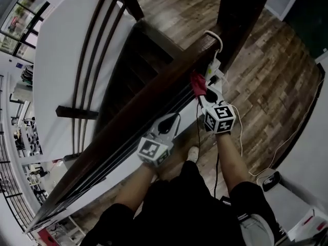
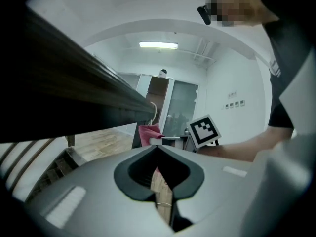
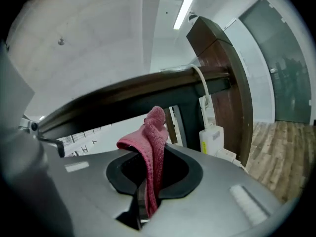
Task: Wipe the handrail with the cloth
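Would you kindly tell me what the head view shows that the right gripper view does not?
Only the head view shows the left gripper and the stairs. Only the right gripper view shows how the right gripper is shut on the pink cloth, and a ceiling light. Both show the dark handrail, the cloth and the white adapter.

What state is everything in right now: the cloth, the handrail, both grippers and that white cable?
cloth: bunched, pinched in the right gripper, close under the handrail.
right gripper: shut on the cloth.
left gripper: shut, holding nothing.
handrail: dark wood; contact with the cloth unclear.
white cable: looped over the handrail by the post.
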### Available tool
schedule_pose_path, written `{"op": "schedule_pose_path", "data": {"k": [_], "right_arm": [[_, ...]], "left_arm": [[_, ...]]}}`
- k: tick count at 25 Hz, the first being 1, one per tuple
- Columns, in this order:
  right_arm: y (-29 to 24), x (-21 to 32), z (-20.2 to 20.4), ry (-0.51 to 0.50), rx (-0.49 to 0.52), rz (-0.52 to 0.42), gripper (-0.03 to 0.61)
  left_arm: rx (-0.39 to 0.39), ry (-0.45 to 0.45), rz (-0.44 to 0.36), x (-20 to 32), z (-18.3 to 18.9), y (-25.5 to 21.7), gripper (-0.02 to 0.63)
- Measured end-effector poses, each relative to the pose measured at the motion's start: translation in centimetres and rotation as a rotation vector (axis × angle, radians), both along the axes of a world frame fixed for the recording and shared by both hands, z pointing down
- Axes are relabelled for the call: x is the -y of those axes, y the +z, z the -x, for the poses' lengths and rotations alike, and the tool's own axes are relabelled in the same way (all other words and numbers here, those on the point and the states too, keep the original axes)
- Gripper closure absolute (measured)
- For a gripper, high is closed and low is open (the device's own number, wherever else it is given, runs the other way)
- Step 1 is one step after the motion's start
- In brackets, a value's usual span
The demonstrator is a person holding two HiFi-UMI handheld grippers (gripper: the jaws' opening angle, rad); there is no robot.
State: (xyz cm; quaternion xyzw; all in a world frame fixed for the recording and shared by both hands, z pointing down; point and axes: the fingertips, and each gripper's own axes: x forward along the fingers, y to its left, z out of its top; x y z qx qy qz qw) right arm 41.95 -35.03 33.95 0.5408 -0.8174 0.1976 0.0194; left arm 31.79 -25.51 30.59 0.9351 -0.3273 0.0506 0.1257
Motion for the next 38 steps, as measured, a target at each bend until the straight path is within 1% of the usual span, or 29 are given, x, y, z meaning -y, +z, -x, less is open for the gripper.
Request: {"op": "schedule_pose_path", "data": {"k": [3,5,6,10,12,14,16,19,21,26,30,33,36,38], "right_arm": [[1.4,2.7,-0.2,0.015,-0.081,0.030,0.534],[2.4,4.0,-0.1,0.015,-0.136,0.043,0.534],[2.9,4.6,-0.1,0.017,-0.164,0.050,0.534],[4.4,6.7,-0.5,0.063,-0.305,0.068,0.534],[5.0,7.5,-0.1,0.071,-0.380,0.076,0.534],[5.5,8.0,0.5,0.066,-0.422,0.094,0.535],[5.9,8.3,0.8,0.061,-0.407,0.123,0.536],[6.2,8.2,0.8,0.049,-0.348,0.162,0.535],[5.9,8.1,1.3,0.025,-0.347,0.169,0.535],[6.7,7.1,2.7,-0.037,-0.401,0.188,0.535],[6.6,6.5,4.6,-0.124,-0.367,0.216,0.535],[6.8,5.5,6.3,-0.180,-0.359,0.238,0.535],[6.8,4.9,7.4,-0.196,-0.356,0.246,0.535],[6.8,4.8,7.7,-0.194,-0.378,0.240,0.535]], "left_arm": [[0.070,-0.053,0.033,1.3,0.2,1.2,0.614],[0.102,-0.071,0.056,1.4,0.0,1.9,0.615],[0.104,-0.076,0.073,1.3,-0.2,2.3,0.614],[0.069,-0.102,0.158,0.7,-0.4,3.4,0.615],[0.081,-0.121,0.170,0.7,0.0,3.7,0.614],[0.104,-0.161,0.173,1.0,0.8,4.3,0.614],[0.122,-0.218,0.177,1.1,1.7,4.8,0.614],[0.141,-0.301,0.170,1.0,2.9,5.5,0.614],[0.141,-0.334,0.168,1.0,3.6,5.7,0.614],[0.128,-0.361,0.158,0.5,4.5,5.6,0.614],[0.112,-0.418,0.166,0.5,6.2,5.4,0.614],[0.109,-0.441,0.165,-0.1,7.0,5.3,0.614],[0.102,-0.448,0.149,-0.4,7.6,4.9,0.614],[0.094,-0.451,0.136,-0.5,7.9,4.6,0.614]]}}
